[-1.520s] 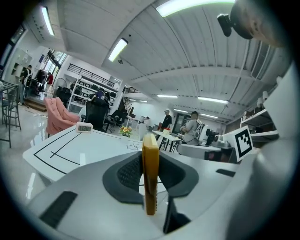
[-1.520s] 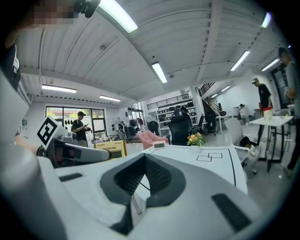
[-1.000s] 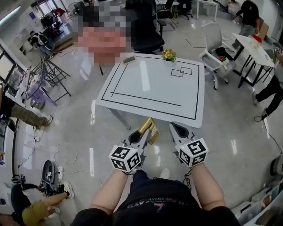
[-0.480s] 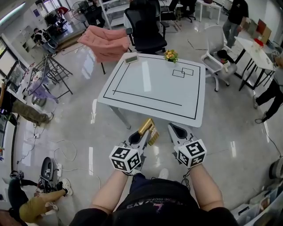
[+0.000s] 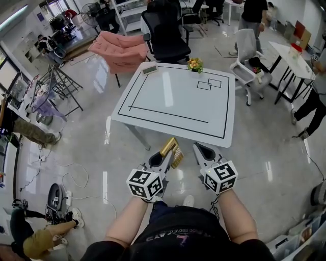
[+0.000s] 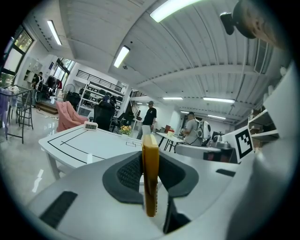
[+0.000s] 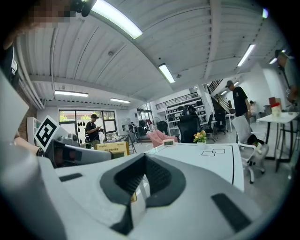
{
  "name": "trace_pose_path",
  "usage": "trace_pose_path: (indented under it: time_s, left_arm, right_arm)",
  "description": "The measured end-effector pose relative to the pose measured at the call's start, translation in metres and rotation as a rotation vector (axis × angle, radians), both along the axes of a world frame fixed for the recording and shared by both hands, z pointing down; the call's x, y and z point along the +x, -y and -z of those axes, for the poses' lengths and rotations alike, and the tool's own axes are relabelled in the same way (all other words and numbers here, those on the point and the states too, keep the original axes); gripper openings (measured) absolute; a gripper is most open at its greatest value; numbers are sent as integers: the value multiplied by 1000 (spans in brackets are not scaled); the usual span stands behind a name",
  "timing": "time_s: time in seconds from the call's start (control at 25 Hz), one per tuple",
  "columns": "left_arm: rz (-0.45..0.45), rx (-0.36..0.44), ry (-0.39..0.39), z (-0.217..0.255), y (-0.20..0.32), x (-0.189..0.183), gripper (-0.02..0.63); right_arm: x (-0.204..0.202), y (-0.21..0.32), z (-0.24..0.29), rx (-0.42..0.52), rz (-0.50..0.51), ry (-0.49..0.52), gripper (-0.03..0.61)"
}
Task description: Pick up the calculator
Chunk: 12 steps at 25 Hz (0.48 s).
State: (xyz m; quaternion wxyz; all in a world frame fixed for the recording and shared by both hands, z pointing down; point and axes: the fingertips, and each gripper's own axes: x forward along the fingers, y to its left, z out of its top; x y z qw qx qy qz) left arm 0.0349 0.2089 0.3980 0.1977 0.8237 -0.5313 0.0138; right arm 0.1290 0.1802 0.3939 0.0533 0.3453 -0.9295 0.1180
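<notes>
left gripper (image 6: 151,161) grasping calculator (image 6: 150,187) edge-on | right gripper (image 7: 142,177) clenched, empty | risk: narrow hold may let calculator pivot, slip, fall

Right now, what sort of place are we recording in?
Probably an open-plan lab or office workspace, maybe a test area. A white table is marked out with black tape lines. A black office chair stands behind it, and a person stands near another desk.
</notes>
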Motion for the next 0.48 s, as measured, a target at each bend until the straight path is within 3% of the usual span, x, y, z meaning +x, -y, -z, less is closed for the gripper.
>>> trace_pose_path:
  time_s: [0.48]
  left_arm:
    - [6,-1,10,-1,1,0,78]
  right_arm:
    - [-3,2,-2,-3,14,5,2]
